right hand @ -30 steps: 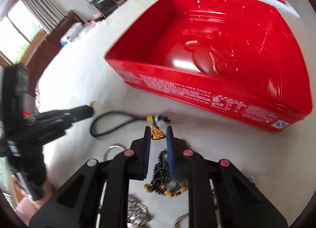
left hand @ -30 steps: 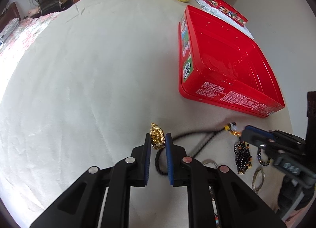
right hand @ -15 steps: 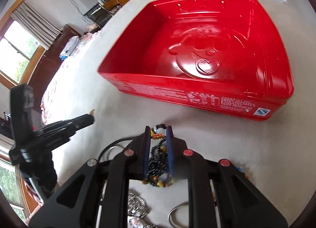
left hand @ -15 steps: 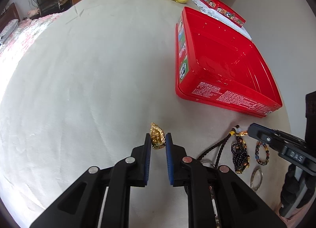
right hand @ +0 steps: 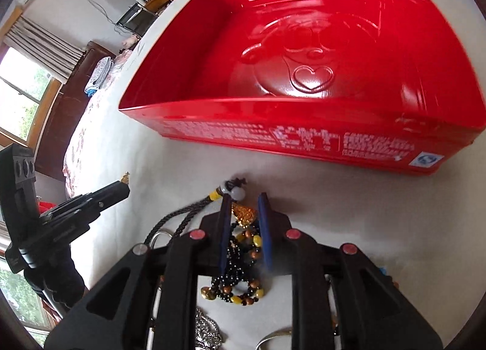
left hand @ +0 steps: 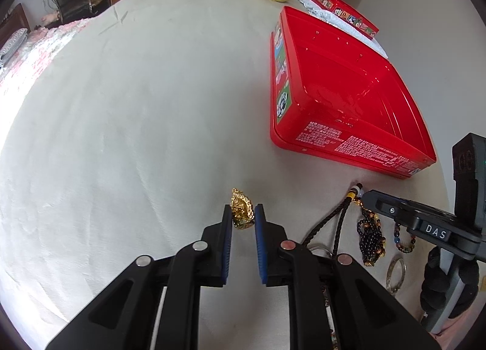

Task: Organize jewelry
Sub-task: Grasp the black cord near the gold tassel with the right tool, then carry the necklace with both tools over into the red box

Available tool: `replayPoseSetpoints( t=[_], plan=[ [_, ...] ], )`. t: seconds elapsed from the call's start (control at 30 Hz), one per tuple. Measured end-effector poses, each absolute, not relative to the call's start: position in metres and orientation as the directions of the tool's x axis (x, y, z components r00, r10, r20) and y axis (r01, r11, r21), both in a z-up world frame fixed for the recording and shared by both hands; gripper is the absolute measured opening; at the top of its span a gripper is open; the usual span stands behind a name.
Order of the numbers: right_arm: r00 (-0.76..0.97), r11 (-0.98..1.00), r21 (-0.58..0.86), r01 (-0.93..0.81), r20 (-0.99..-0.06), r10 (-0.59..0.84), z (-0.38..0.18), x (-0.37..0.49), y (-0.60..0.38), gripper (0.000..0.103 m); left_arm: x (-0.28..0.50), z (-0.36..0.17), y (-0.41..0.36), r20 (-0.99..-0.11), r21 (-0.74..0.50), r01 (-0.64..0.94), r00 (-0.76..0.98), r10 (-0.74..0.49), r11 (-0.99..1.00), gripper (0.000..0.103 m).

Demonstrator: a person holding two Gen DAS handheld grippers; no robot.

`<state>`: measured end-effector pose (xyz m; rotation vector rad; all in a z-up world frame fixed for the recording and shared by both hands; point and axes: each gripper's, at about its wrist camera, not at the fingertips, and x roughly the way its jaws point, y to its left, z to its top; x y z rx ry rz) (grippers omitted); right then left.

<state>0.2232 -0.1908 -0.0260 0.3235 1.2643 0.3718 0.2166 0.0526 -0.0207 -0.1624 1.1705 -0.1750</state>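
A pale cloth-covered bed (left hand: 127, 113) fills most of the view, wide and bare toward its left edge. An open red tin (left hand: 349, 98) sits near the right edge beside a wall, its inside bare, its near rim facing a small heap of jewelry. The left gripper (left hand: 243, 213) is pinched on a crumpled gold pendant (left hand: 242, 208), the pads touching both its sides; whether the pendant rests on the cloth or hangs just above it is hard to tell. A dark braided cord (left hand: 331, 222) runs from under this gripper to a knot of yellow and pale beads (right hand: 231, 192) in front of the tin. The right gripper (right hand: 244, 207) sits over that spot, its jaws opening, with a gold tassel (right hand: 243, 213) and a black and amber bead strand (right hand: 240, 262) between them; the pads appear not to press on either. A silver ring (left hand: 396, 274) and a small bead bracelet (left hand: 405, 237) lie just beside the strand, close to the bed's right edge.
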Motion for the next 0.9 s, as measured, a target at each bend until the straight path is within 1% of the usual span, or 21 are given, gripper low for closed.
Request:
replayPoseSetpoints(
  t=[0.03,0.07,0.17,0.2,0.3,0.37,0.43,0.47,0.53,0.6,0.73,0.83,0.9],
  plan=[
    [0.258,0.896,0.434,-0.093,-0.859,0.443,-0.025,0.223,-0.191,0.019,0.217,-0.021,0.053,-0.899,-0.217,0.053,0.379,-0.221,0.975,0.014],
    [0.259,0.897,0.431,-0.094,-0.860,0.440,-0.024,0.222,-0.191,0.022,0.217,-0.021,0.053,-0.899,-0.216,0.053,0.379,-0.220,0.975,0.014],
    [0.265,0.906,0.405,-0.123,-0.866,0.423,-0.019,0.221,-0.187,0.037,0.217,-0.021,0.053,-0.899,-0.217,0.054,0.379,-0.221,0.975,0.014],
    [0.266,0.909,0.393,-0.138,-0.870,0.416,-0.018,0.221,-0.185,0.040,0.217,-0.021,0.053,-0.899,-0.217,0.054,0.379,-0.221,0.975,0.014],
    [0.268,0.927,0.322,-0.192,-0.891,0.365,-0.017,0.218,-0.170,0.043,0.217,-0.021,0.052,-0.898,-0.217,0.059,0.380,-0.223,0.974,0.014],
    [0.277,0.937,0.263,-0.229,-0.905,0.322,-0.017,0.217,-0.160,0.041,0.217,-0.021,0.052,-0.898,-0.218,0.059,0.379,-0.224,0.974,0.014],
    [0.287,0.944,0.217,-0.250,-0.914,0.286,-0.017,0.215,-0.155,0.034,0.217,-0.021,0.052,-0.898,-0.221,0.059,0.377,-0.227,0.973,0.014],
    [0.297,0.948,0.183,-0.260,-0.919,0.259,-0.018,0.215,-0.155,0.028,0.218,-0.021,0.053,-0.898,-0.221,0.060,0.376,-0.227,0.973,0.014],
    [0.319,0.951,0.115,-0.286,-0.925,0.208,-0.019,0.212,-0.149,0.024,0.218,-0.021,0.053,-0.898,-0.222,0.058,0.376,-0.227,0.973,0.014],
    [0.324,0.951,0.102,-0.292,-0.925,0.199,-0.019,0.211,-0.147,0.023,0.219,-0.021,0.055,-0.898,-0.224,0.058,0.375,-0.229,0.973,0.014],
    [0.303,0.947,0.186,-0.261,-0.916,0.263,-0.016,0.215,-0.161,0.023,0.219,-0.020,0.056,-0.897,-0.224,0.059,0.377,-0.229,0.973,0.014],
    [0.294,0.926,0.293,-0.238,-0.887,0.356,-0.006,0.215,-0.177,0.023,0.218,-0.019,0.055,-0.895,-0.222,0.064,0.382,-0.230,0.973,0.014],
    [0.303,0.918,0.323,-0.232,-0.872,0.384,0.003,0.213,-0.183,0.023,0.217,-0.018,0.055,-0.894,-0.223,0.067,0.384,-0.231,0.973,0.015]
  ],
)
